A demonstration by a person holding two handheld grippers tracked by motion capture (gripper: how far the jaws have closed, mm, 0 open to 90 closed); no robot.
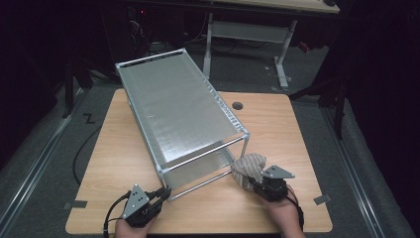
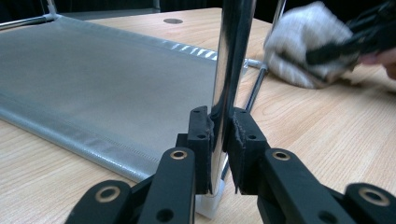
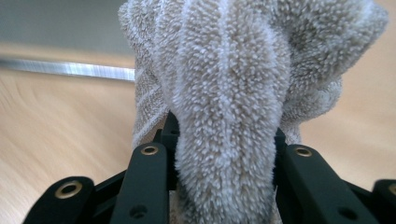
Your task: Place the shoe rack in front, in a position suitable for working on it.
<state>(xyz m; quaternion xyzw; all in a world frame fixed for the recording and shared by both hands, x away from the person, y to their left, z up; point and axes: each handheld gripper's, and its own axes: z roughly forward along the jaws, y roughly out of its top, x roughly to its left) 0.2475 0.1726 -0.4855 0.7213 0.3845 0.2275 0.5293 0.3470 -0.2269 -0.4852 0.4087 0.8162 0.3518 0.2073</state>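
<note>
While I work at a pale wood-grain table, dark room, grey carpet, no legible writing, left gripper clamping rack post, right gripper pinching beige terry cloth.

Metal rack w/ two silvery mesh shelves sits diagonally on the wood table, long axis running from approx 11 o'clock down to 5 o'clock. Chrome corner post at its near-left end stands upright, pinched low down. Beige fluffy towel, bunched into a wad, sits at 3 o'clock of the rack's near end, right beside the lower shelf corner.
</note>
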